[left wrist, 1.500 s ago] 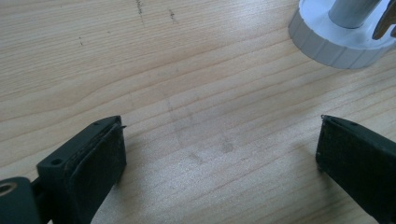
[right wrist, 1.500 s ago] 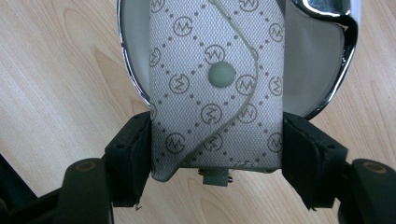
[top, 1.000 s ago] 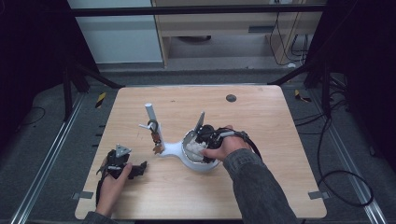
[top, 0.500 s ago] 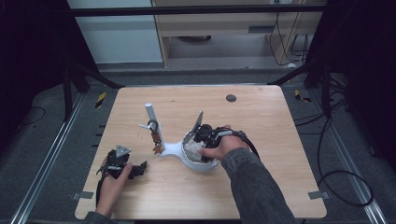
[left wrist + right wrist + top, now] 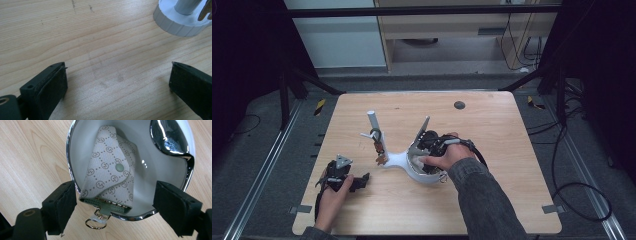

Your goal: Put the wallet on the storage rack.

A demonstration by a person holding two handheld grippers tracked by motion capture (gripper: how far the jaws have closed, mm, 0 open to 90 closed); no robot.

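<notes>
A grey patterned key pouch (image 5: 110,177) lies in a white bowl with a chrome rim (image 5: 71,150), its metal ring (image 5: 93,223) hanging over the near edge. My right gripper (image 5: 117,203) is open, one jaw on each side of the pouch's lower end, touching nothing. In the high view the right gripper (image 5: 428,145) sits over the bowl (image 5: 422,176) at the table's middle. The bowl joins a white stand with an upright post (image 5: 374,125). My left gripper (image 5: 357,182) rests open at the front left, and its jaws (image 5: 117,80) frame bare wood.
Small brown items hang from the hook on the post (image 5: 378,147). The post's round white base (image 5: 175,25) lies ahead and right of the left jaws. A dark round spot (image 5: 459,105) marks the far side of the wooden table (image 5: 512,190).
</notes>
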